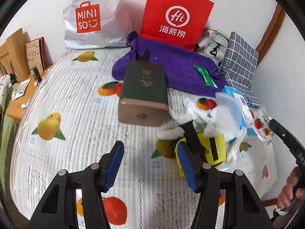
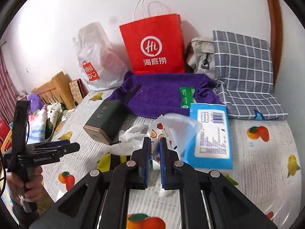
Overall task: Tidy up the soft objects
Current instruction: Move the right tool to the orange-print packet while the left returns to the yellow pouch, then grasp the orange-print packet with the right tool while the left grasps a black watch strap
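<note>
My right gripper (image 2: 154,139) is shut on a small white packet (image 2: 157,133) printed with strawberries and oranges, and holds it lifted off the bed; the left wrist view shows the same packet (image 1: 261,127) at the right gripper's tip (image 1: 273,124). My left gripper (image 1: 150,143) stands open over the fruit-print bedsheet (image 1: 76,114) with nothing between its pads. Just beyond its right finger lie a yellow pouch (image 1: 215,148) and crumpled white cloth (image 1: 190,112). A purple towel (image 1: 171,66) with a green wipes pack (image 1: 205,74) on it lies farther back.
A dark green box (image 1: 143,93) lies in the middle of the bed. A blue tissue pack (image 2: 211,135) and clear plastic film (image 2: 183,129) lie at the right. A red paper bag (image 2: 154,45), a white Miniso bag (image 1: 91,17), a grey backpack (image 2: 202,57) and a checked cushion (image 2: 244,66) line the wall.
</note>
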The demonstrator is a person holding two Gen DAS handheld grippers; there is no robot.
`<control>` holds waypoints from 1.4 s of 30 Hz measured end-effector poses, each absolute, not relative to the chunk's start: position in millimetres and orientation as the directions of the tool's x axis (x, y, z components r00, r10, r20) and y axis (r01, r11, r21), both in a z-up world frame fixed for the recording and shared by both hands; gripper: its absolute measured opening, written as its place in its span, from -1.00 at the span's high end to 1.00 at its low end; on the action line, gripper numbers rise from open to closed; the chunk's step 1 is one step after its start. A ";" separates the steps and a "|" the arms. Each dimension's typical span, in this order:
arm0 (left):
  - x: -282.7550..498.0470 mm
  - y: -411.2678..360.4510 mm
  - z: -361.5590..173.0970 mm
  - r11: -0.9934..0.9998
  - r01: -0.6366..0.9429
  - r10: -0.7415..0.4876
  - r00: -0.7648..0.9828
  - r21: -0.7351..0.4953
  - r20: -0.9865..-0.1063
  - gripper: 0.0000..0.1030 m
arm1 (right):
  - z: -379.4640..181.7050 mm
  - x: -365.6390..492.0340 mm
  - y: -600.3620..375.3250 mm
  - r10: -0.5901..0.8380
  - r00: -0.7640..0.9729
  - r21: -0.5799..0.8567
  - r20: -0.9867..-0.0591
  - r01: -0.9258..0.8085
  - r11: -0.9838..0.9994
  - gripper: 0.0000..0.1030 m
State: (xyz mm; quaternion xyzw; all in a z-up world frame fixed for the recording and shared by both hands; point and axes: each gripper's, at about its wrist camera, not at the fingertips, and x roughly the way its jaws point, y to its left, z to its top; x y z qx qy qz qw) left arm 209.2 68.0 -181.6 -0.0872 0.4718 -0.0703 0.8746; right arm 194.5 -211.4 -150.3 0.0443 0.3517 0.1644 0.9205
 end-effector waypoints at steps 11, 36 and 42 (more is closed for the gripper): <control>189.4 50.6 -200.3 0.972 0.061 -0.225 0.525 -0.228 -0.821 -0.09 | -197.4 141.3 -234.4 0.243 0.654 0.088 -0.717 -0.260 0.961 0.82; 189.5 32.1 -224.2 0.970 0.072 -0.237 0.504 -0.233 -0.831 -0.09 | -277.7 157.6 -275.6 0.116 0.611 0.113 -0.783 -0.044 0.993 -0.63; 193.5 15.1 -211.8 0.972 0.128 -0.234 0.561 -0.196 -0.794 -0.09 | -281.3 156.2 -253.4 0.091 0.641 0.017 -0.762 -0.121 0.993 -0.30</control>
